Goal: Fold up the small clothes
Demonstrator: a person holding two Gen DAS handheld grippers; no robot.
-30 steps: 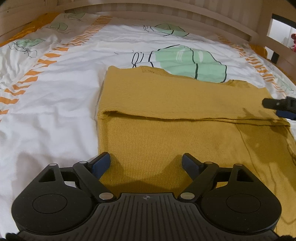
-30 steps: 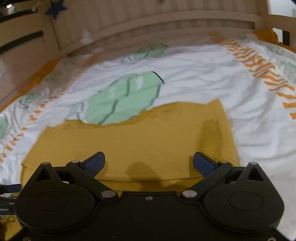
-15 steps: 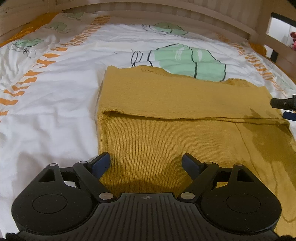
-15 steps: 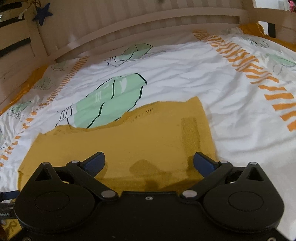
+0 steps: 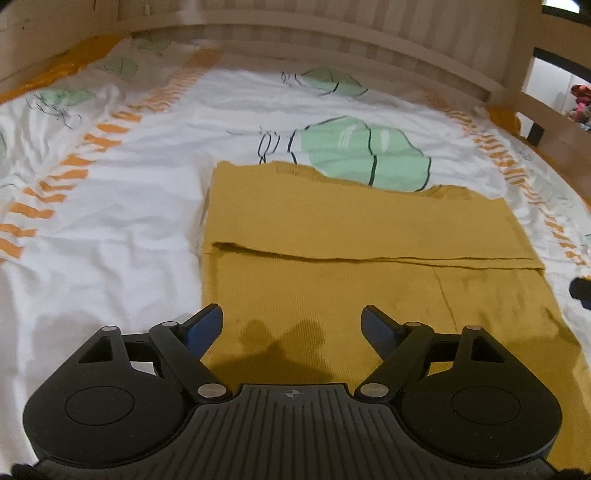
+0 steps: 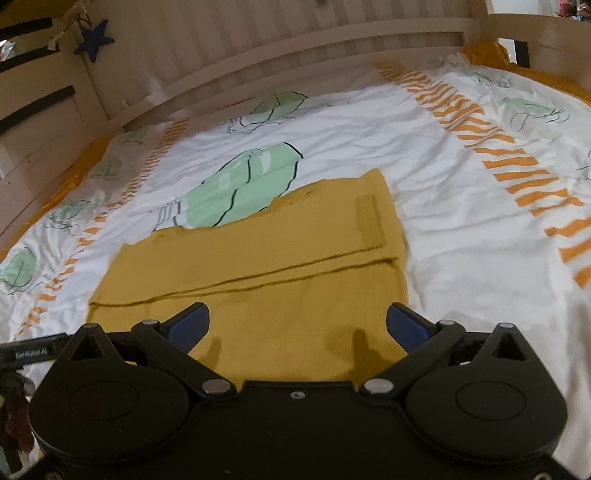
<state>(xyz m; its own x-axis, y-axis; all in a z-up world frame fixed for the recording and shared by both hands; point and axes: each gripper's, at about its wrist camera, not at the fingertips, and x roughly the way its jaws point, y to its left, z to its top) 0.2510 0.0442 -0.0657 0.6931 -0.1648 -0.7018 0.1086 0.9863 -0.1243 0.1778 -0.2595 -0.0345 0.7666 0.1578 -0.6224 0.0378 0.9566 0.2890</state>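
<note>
Mustard knitted garment (image 5: pixel 354 236) lying partly folded on a patterned bed cover (image 5: pixel 122 229).

The left gripper (image 5: pixel 291 325) hangs above the garment's near edge, its blue-padded fingers (image 5: pixel 205 326) spread wide with nothing between them and their shadow falling on the knit just ahead. The far part of the garment is folded toward the near side, its edge making a straight ridge from left to right across the middle. The white cover carries green leaf-like prints and orange striped bands; one green print (image 5: pixel 362 157) sits just beyond the garment's far edge. A pale wooden slatted bed frame (image 5: pixel 332 33) curves round the far side. At the right edge a dark tip of the right gripper (image 5: pixel 581 291) shows beside the garment.
</note>
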